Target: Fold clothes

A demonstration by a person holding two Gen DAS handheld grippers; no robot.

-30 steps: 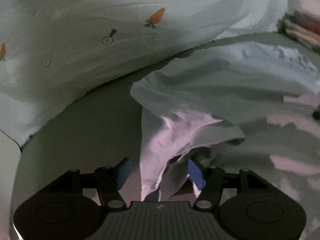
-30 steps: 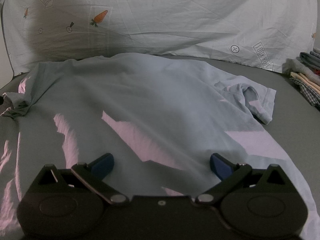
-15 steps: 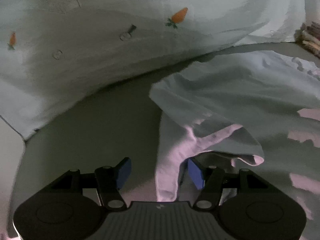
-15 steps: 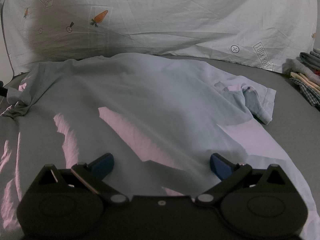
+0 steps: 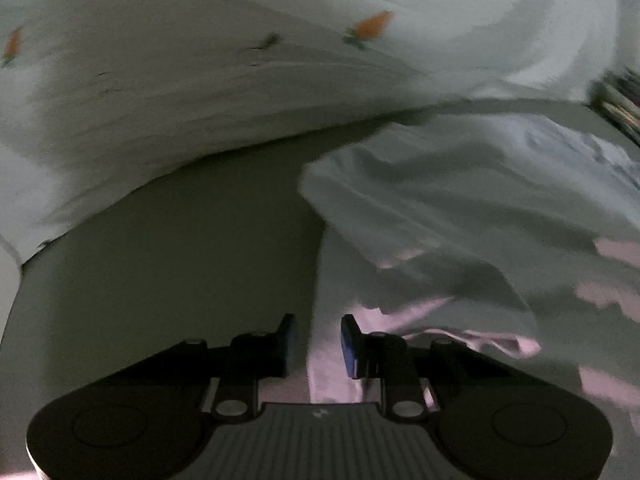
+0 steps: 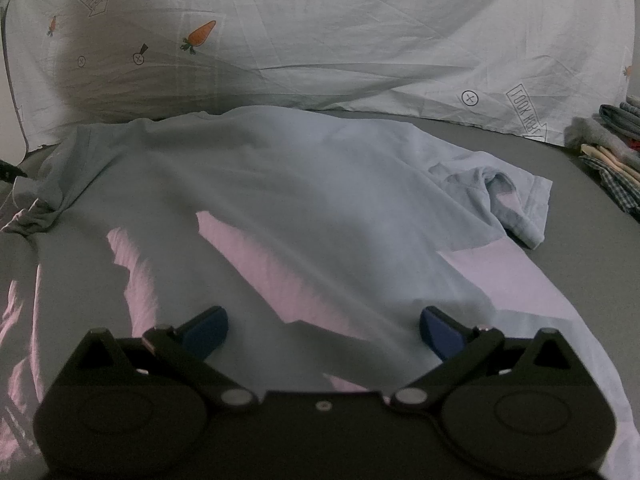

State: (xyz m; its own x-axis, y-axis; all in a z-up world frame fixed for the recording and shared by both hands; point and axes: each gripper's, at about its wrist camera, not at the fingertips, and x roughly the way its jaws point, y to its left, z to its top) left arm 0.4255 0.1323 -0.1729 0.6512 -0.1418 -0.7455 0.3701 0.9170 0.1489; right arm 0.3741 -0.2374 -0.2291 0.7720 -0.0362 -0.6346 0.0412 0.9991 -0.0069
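The left wrist view is motion-blurred, so it is hard to tell whether the blue fingers [image 5: 352,346] of the left gripper [image 5: 316,344], set narrowly apart, actually pinch the strip of cloth running up between them. The pale blue T-shirt [image 6: 280,200] is soft and wrinkled, spread on a grey bed [image 6: 580,216], one sleeve [image 6: 508,200] crumpled ahead-right of the right gripper [image 6: 322,330], whose fingers stand wide over the fabric. A carrot-print sheet [image 6: 360,32] hangs beyond; folded clothes [image 6: 612,152] are cut off far right.

A pale blue T-shirt [image 6: 288,200] lies spread over the grey bed [image 6: 592,240], one sleeve crumpled toward the right edge. The right gripper [image 6: 322,330] hovers over its near hem, jaws wide apart.
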